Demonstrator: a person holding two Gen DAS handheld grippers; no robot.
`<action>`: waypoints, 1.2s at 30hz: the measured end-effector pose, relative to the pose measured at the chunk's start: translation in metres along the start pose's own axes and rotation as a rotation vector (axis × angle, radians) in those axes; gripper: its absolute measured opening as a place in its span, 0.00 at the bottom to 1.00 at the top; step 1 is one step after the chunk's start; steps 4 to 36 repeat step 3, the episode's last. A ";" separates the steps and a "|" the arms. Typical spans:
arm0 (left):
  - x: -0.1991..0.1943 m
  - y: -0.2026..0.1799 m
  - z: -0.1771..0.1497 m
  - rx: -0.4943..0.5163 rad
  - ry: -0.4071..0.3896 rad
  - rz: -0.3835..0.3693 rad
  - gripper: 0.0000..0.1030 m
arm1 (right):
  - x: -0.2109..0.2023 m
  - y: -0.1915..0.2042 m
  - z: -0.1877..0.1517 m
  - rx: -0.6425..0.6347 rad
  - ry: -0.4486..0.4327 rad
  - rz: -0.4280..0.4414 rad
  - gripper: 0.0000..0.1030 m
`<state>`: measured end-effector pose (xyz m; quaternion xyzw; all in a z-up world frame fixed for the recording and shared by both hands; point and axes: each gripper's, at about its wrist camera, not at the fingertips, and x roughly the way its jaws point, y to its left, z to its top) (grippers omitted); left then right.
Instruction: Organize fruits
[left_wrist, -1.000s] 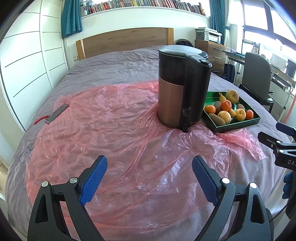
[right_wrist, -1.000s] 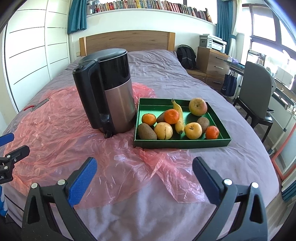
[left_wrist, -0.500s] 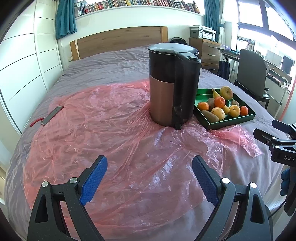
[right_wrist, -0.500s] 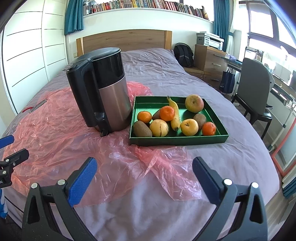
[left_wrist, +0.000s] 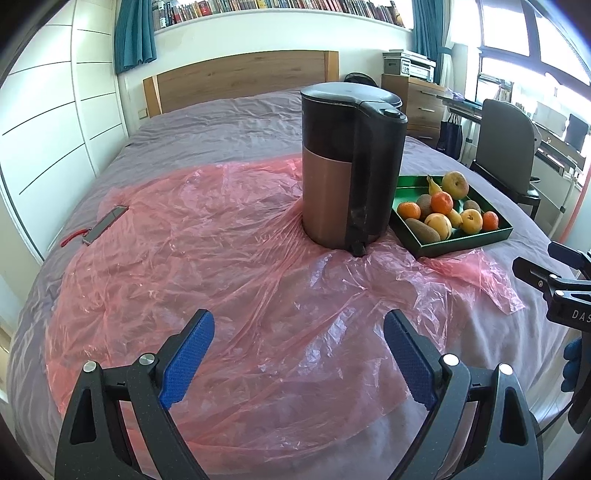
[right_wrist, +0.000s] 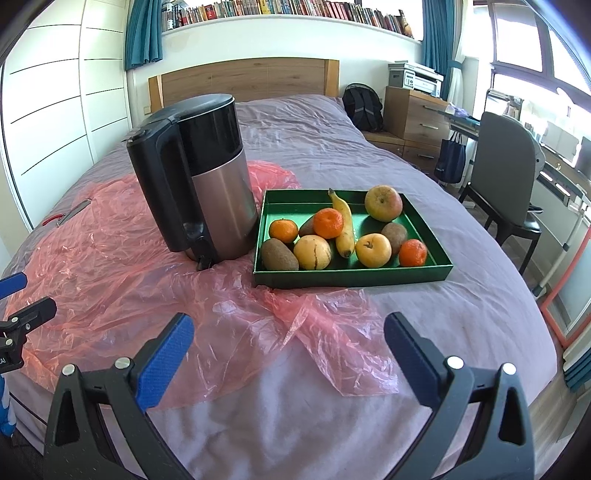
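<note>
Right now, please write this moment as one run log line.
left hand-held gripper: open, empty | right hand-held gripper: open, empty | fruits: all in tray | kettle: upright beside tray | step: no grasp yet

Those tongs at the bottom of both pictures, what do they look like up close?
Both pairs match. The left tongs and right tongs have matte black, angular triangular frames with silver round bolts. Each finger ends in a bright blue, ribbed pad. Seen side-on from the left camera, the right tongs show partial white lettering, and a blue glove shows beside them.
</note>
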<state>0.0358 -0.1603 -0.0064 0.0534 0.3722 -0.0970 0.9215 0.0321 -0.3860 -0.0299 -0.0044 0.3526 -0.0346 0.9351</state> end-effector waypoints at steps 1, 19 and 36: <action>0.000 0.000 0.000 -0.002 0.001 0.001 0.88 | 0.000 0.000 0.000 0.000 0.001 0.000 1.00; 0.000 0.001 0.000 -0.003 0.002 0.001 0.88 | 0.000 0.000 0.000 0.000 0.000 0.001 1.00; 0.000 0.001 0.000 -0.003 0.002 0.001 0.88 | 0.000 0.000 0.000 0.000 0.000 0.001 1.00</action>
